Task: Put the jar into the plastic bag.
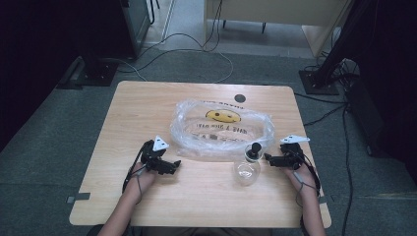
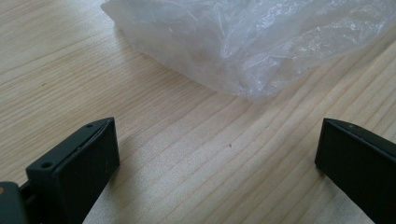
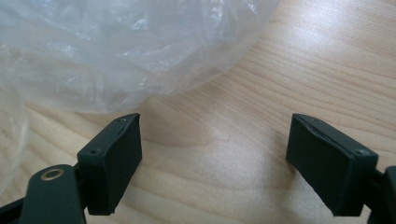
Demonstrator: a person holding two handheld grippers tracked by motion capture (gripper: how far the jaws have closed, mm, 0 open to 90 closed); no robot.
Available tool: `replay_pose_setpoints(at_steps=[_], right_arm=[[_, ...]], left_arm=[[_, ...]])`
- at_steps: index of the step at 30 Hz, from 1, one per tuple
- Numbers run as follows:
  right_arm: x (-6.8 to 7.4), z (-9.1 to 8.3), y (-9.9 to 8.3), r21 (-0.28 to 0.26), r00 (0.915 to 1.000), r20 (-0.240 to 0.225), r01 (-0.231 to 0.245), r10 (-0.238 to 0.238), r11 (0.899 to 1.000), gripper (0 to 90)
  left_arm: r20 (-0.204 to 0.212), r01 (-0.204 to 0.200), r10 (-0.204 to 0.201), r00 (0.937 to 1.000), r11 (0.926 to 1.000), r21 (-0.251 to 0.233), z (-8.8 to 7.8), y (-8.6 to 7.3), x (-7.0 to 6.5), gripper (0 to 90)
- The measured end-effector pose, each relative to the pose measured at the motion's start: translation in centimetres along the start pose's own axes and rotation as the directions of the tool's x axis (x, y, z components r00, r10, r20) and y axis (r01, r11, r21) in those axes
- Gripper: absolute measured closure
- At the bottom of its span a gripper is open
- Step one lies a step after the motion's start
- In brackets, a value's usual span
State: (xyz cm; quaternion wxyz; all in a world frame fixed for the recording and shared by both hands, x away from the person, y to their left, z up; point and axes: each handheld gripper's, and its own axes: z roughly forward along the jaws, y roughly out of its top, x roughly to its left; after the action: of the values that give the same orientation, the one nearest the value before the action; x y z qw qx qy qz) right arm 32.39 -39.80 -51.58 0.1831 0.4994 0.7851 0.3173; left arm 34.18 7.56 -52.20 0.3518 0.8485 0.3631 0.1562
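Note:
A crumpled clear plastic bag (image 1: 221, 129) printed with a yellow smiley face lies at the middle of the wooden table (image 1: 147, 108). In front of its right end stands a round clear bottle (image 1: 247, 169) with a black cap. My left gripper (image 1: 176, 164) rests on the table to the left of the bag's near edge, jaws wide apart and holding nothing. My right gripper (image 1: 268, 158) rests just right of the bottle's cap and points left at it. In the left gripper view the open gripper (image 2: 217, 140) faces the bag (image 2: 243, 42). In the right gripper view the open gripper (image 3: 217, 135) has bare wood between its jaws and the bag (image 3: 116, 51) beyond.
A small dark round grommet (image 1: 240, 98) sits near the table's far edge. Cables (image 1: 196, 44) run over the grey floor behind the table, with black stands at the back left (image 1: 96, 69) and back right (image 1: 319, 78). Bare wood lies along the table's left side and front.

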Motion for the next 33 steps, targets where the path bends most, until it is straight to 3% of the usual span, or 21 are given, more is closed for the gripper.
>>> replay_pose_setpoints(at_steps=[3, 10, 20, 27, 33], right_arm=[[0.2, -0.6, 0.2, -0.001, 0.9994, -0.032, 0.012, -0.012, 1.000, 18.0], [0.7, -1.5, 0.6, -0.007, 0.9977, -0.052, 0.044, -0.045, 0.999, 17.9], [1.9, -3.0, 1.3, -0.009, 0.9876, -0.102, 0.119, -0.119, 0.993, 17.9], [2.9, -4.6, 2.0, -0.039, 0.9708, -0.116, 0.207, -0.210, 0.978, 18.0], [3.4, -5.4, 2.3, -0.030, 0.9645, -0.158, 0.209, -0.211, 0.977, 18.0]], left_arm=[[0.000, 0.000, 0.000, 1.0000, 1.0000, 0.001, 0.0, 0.0, 0.0, 0.0], [0.000, 0.000, 0.000, 1.0000, 1.0000, 0.001, 0.0, 0.0, 0.0, 0.0], [0.000, 0.000, 0.000, 1.0000, 1.0000, 0.000, 0.0, 0.0, 0.0, 0.0], [0.000, 0.000, 0.000, 1.0000, 1.0000, 0.001, 0.0, 0.0, 0.0, 0.0], [0.000, 0.000, 0.000, 1.0000, 1.0000, 0.001, 0.0, 0.0, 0.0, 0.0]])
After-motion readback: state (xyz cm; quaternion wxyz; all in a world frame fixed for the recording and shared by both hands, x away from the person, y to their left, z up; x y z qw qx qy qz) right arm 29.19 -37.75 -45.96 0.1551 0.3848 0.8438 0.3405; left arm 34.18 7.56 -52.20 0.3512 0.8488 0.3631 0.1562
